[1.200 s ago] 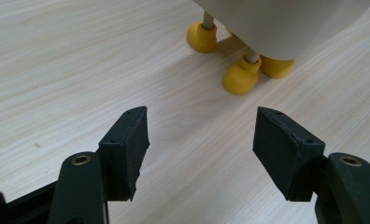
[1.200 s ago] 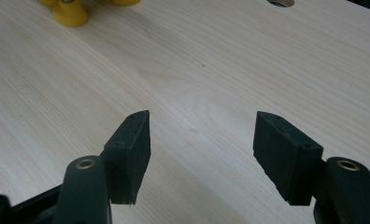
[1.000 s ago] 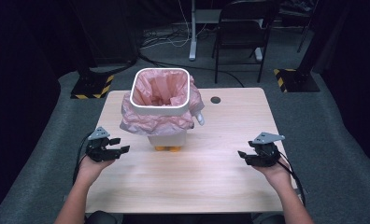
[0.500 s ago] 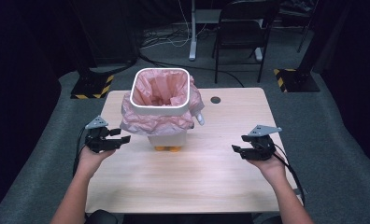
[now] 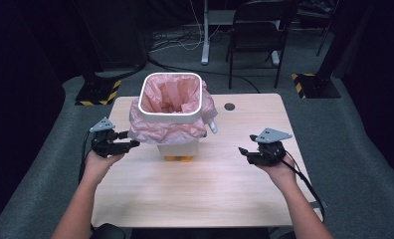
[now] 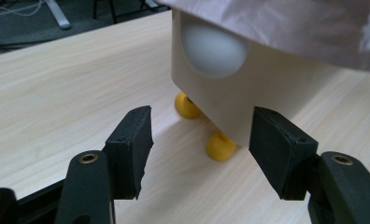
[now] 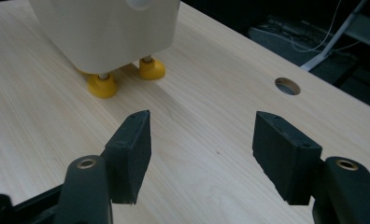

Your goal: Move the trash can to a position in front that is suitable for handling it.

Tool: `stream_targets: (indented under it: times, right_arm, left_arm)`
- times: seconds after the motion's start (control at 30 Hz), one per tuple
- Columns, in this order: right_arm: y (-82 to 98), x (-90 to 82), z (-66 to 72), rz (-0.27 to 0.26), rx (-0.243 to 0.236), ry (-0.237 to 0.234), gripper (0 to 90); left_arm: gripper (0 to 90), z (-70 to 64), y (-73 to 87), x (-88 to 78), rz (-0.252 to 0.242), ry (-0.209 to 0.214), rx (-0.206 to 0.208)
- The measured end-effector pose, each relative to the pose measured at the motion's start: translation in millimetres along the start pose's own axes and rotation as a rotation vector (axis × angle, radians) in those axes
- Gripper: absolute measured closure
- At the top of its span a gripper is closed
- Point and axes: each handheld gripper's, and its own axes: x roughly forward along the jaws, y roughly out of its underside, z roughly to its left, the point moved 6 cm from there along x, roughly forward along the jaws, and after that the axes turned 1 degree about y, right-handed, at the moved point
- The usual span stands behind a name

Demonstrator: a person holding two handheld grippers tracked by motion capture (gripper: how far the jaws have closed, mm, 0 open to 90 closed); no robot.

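Nearest the person, both grippers are held above the table, one at each side of the bin, so that it can probably be approached from two sides at once. The left gripper is released, nothing between its jaws, and is pointed at the bin's lower wall, just beside the pink bag. The right gripper is also released and empty, well apart from the bin; its jaws have just been opening. The bin is stood farther back, near the table's middle, on yellow feet. The bag is folded over the rim, seemingly to keep it in place.
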Motion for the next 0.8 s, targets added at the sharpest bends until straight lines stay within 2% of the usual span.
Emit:
stream_targets:
  times: [0.07, 0.17, 0.27, 0.37, 0.57, 0.7, 0.8]
  right_arm:
    - [-5.1, 2.6, 0.8, 0.012, 0.019, -0.013, 38.8]
    - [-14.6, 6.4, 4.3, 0.018, 0.017, -0.027, 38.6]
    - [-22.7, 11.9, 8.4, 0.031, 0.021, -0.056, 36.1]
    - [-29.1, 17.3, 12.0, 0.033, 0.023, -0.065, 33.9]
    - [-37.4, 24.1, 18.5, 0.021, -0.04, -0.059, 39.2]
    - [-39.9, 27.1, 18.3, 0.028, -0.021, -0.07, 38.0]
    - [-43.7, 28.9, 19.4, 0.021, -0.027, -0.075, 37.8]
  left_arm:
    - [40.3, -1.7, -3.4, -0.5, -0.017, 0.004, 0.006]
    - [40.1, -3.7, -7.7, -0.4, -0.023, -0.002, 0.02]
    - [39.6, -4.4, -10.3, -0.1, -0.031, 0.004, 0.019]
    - [39.2, -4.5, -10.4, 0.7, -0.028, 0.006, 0.02]
    - [39.2, -4.6, -11.9, 2.2, -0.023, -0.001, 0.028]
    - [39.3, -6.0, -15.1, 4.0, -0.024, 0.003, 0.03]
    - [39.7, -8.0, -17.5, 6.5, -0.018, 0.002, 0.043]
